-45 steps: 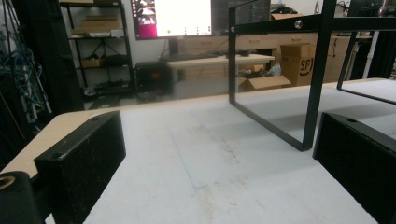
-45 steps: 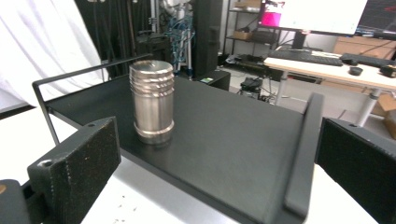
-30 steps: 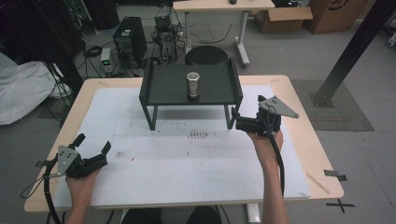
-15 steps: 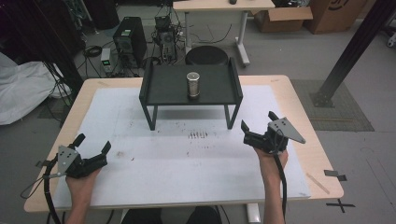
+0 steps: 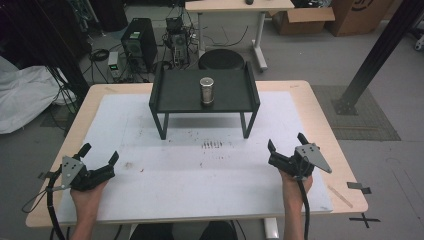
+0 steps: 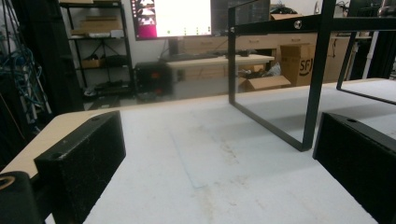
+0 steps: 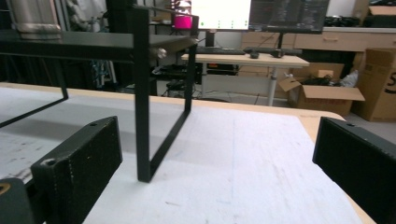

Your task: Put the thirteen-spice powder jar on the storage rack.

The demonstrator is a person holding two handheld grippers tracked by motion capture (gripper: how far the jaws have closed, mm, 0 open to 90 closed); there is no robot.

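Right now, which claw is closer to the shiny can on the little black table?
Right. The right claw sits just past the stand's right front leg, while the left claw is farther away, near the table's left front corner. The can stands on the black stand.

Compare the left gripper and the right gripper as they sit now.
The left gripper rests near the table's left edge, far from the black stand; the right gripper sits nearer the stand's right legs. The left's grey plate points outward left, the right's outward right. Both have open, empty jaws.
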